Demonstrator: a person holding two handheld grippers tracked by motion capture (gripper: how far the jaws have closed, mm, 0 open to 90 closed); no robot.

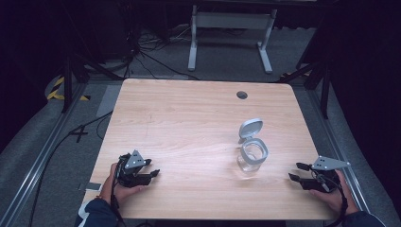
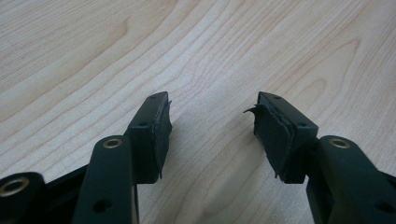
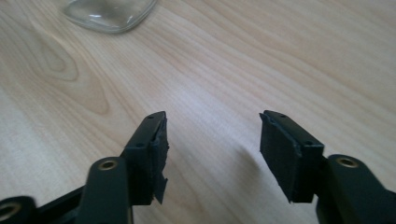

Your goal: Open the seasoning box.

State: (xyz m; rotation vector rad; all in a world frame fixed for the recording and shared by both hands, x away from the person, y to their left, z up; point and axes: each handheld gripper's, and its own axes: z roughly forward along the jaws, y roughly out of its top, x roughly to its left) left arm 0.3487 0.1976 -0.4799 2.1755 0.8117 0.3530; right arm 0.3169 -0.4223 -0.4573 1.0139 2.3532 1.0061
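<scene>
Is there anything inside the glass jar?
The glass jar looks empty: the wood of the table shows through its clear sides. Its grey lid is flipped open behind it. The very bottom is too small to check.

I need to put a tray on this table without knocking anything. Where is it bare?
The widest bare patch is the left and far table, from the left gripper up to the cable hole. The near middle, between both grippers, is bare too. It is tighter on the right, between the open-lidded glass jar and right gripper.
</scene>
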